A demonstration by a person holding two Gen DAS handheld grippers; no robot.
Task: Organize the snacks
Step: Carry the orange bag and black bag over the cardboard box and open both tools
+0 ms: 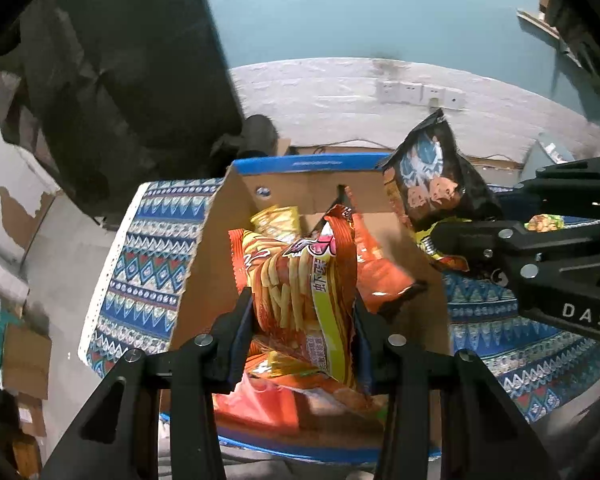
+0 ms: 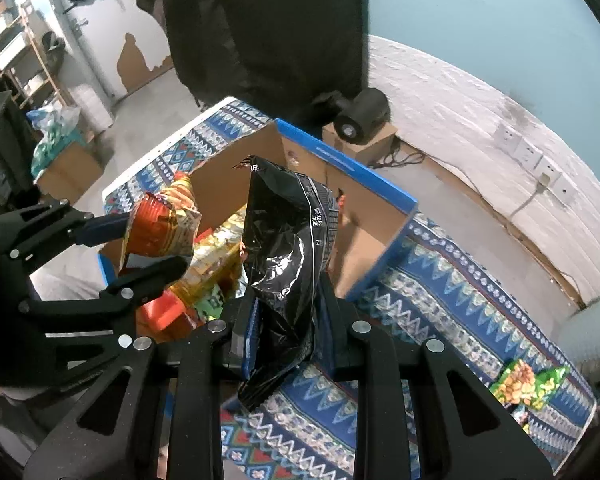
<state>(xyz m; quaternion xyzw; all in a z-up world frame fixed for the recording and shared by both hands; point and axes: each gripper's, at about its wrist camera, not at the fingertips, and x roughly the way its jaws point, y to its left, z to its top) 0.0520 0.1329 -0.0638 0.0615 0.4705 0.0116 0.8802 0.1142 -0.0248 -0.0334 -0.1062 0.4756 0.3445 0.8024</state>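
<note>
The left tongs (image 1: pixel 303 332) pinch a crinkly orange foil bag of fries-shaped snacks (image 1: pixel 300 288) over the open cardboard box (image 1: pixel 220 216), which holds more glossy packets. The right tongs (image 2: pixel 286 336) grip a shiny black snack bag (image 2: pixel 284 256) at the box's right edge. A green packet (image 2: pixel 528 384) lies far right on the patterned cloth-covered worktop (image 2: pixel 440 304).

I count one cardboard box (image 1: pixel 220 216), one black snack bag (image 2: pixel 288 248), one green snack bag (image 2: pixel 528 384), one patterned cloth (image 2: pixel 440 300) and two grippers of mine, left (image 1: pixel 304 320) and right (image 2: pixel 286 320). The orange bags heaped in the box cannot be counted.
</note>
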